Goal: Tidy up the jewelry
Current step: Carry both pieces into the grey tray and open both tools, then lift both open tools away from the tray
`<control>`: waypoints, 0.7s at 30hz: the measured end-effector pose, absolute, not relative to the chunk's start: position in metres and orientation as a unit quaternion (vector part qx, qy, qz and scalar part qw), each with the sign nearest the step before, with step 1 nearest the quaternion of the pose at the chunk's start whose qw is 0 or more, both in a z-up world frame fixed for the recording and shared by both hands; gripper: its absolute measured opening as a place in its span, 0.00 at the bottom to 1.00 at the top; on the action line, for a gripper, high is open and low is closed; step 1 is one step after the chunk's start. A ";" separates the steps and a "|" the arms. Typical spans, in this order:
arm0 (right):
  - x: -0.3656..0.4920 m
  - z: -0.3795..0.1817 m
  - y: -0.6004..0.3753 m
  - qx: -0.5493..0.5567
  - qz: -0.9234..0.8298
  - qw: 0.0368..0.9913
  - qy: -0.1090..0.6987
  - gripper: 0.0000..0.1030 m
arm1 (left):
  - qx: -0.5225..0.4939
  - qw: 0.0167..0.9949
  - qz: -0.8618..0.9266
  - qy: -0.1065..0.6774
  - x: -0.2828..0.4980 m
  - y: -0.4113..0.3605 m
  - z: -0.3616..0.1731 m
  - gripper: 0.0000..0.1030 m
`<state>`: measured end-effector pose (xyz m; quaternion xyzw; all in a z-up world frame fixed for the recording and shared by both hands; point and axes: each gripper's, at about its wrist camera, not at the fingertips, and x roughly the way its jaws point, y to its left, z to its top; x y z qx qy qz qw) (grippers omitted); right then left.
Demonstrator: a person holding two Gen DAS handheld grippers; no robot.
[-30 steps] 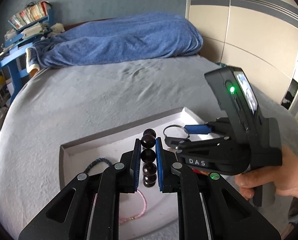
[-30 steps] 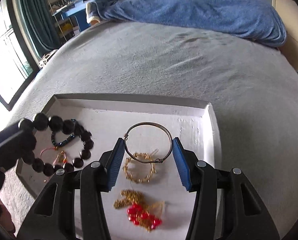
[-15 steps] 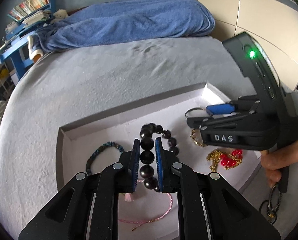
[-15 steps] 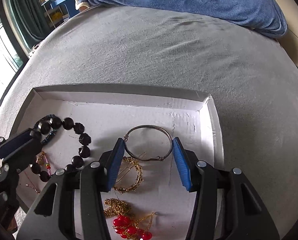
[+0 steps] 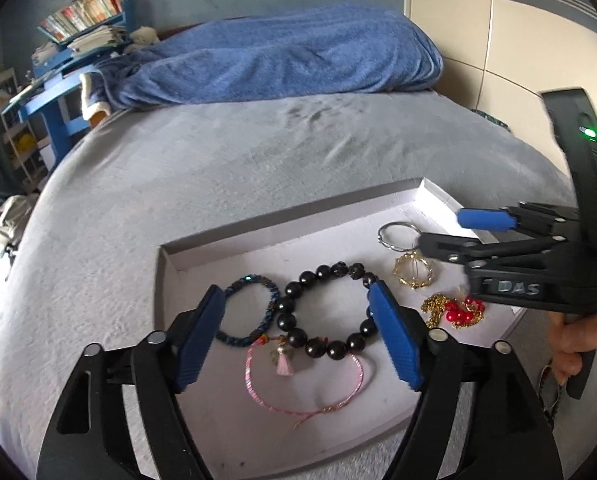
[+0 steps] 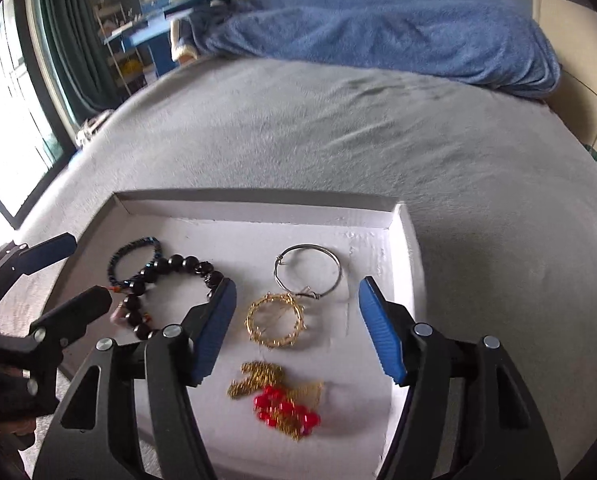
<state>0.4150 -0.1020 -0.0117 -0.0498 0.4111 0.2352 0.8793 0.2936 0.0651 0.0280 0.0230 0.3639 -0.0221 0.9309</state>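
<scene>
A shallow white tray (image 5: 298,228) (image 6: 258,210) lies on the grey bed. In it lie a black bead bracelet (image 5: 324,350) (image 6: 166,266), a dark blue braided bracelet (image 5: 264,284) (image 6: 132,248), a pink cord bracelet (image 5: 302,404), a silver bangle (image 5: 398,236) (image 6: 308,270), a gold ring-shaped piece (image 5: 412,276) (image 6: 276,322) and a gold chain with red beads (image 5: 456,310) (image 6: 284,404). My left gripper (image 5: 298,316) is open and empty above the black beads. My right gripper (image 6: 296,318) is open and empty above the gold piece; it also shows in the left wrist view (image 5: 482,220).
A blue blanket (image 5: 282,64) (image 6: 398,28) is piled at the far end of the bed. A blue shelf with books (image 5: 78,32) stands at the far left. A wardrobe (image 5: 498,40) lines the right side. A window with dark curtains (image 6: 26,80) is on the left.
My left gripper has opened and let go of the black bead bracelet, which now lies in the tray. My right gripper has opened wider and drawn back from the silver bangle.
</scene>
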 end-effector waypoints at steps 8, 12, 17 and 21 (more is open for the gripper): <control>0.373 0.003 -0.137 -0.025 0.225 0.902 0.367 0.68 | 0.021 0.939 -0.012 0.344 0.268 0.067 0.039 0.85; 0.346 0.004 -0.157 -0.029 0.214 0.911 0.352 0.69 | 0.016 0.942 -0.016 0.335 0.250 0.067 0.043 0.86; 0.315 0.002 -0.179 -0.036 0.198 0.921 0.335 0.73 | 0.007 0.946 -0.015 0.325 0.226 0.068 0.044 0.87; 0.290 -0.006 -0.195 -0.044 0.188 0.925 0.327 0.73 | -0.001 0.947 -0.015 0.321 0.208 0.067 0.042 0.88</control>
